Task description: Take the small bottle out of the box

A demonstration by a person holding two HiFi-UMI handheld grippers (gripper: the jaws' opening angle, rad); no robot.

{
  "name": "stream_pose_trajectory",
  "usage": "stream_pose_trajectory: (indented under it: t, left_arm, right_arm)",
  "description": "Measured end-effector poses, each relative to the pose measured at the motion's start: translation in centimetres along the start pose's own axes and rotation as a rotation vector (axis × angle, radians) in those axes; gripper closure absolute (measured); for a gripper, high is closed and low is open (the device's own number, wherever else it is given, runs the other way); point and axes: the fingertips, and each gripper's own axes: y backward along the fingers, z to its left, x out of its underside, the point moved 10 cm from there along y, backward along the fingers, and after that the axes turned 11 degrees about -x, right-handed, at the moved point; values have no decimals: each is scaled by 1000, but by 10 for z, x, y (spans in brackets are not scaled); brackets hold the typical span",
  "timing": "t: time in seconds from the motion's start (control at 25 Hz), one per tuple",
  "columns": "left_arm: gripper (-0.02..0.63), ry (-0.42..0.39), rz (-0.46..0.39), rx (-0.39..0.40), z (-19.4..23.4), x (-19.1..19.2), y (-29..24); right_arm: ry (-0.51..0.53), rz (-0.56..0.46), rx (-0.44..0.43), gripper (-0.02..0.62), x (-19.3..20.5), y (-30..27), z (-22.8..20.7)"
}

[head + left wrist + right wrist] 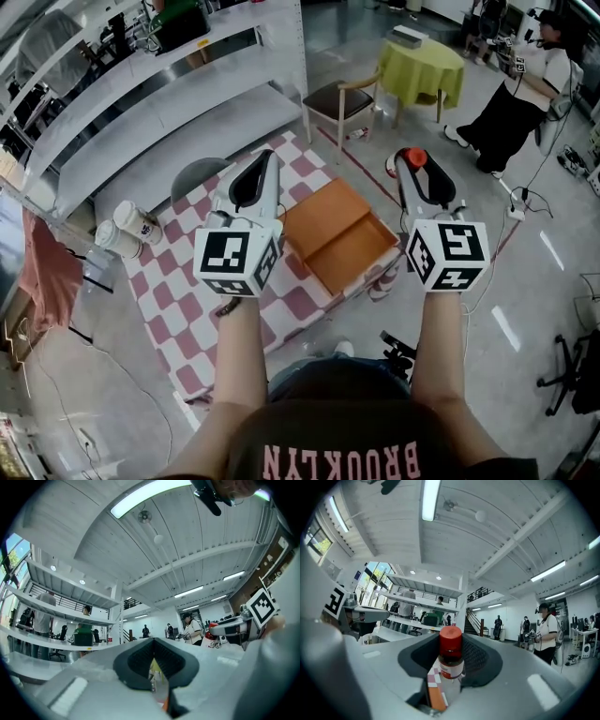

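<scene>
Right claw (412,165) is pinching the small bottle (451,656) by its body, with the red cap sticking up past the tips. The bottle is hanging in the air, clear of the box (323,220). The box is lying open on the checked worktop (187,319), below and between the two arms. Left claw (153,641) is sitting with its tips pressed together, nothing between them. Both claws are riding high over the worktop.

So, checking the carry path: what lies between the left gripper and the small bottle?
In the head view, between the left gripper and the small bottle shows only the open orange box, lower down on the checkered cloth.
</scene>
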Motion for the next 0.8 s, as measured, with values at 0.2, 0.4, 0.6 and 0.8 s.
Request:
stream_pose_trajectory:
  t: [0.2,0.4,0.6,0.8]
  left_arm:
    - [609,-24,-57,-8,7,-20,6]
    - [609,-32,-78,-27,16,-28,11]
    - [609,-70,-80,-28,18,-29,16]
    - [609,-69,-78,-41,22,-32,23]
  right_arm:
    - [99,-131,-8,456,-19,7,13]
    - [126,-145,-7,456,-26,8,23]
    - [108,-121,-4,456,-25,8,23]
    - [93,-103,11,456,-29,13,23]
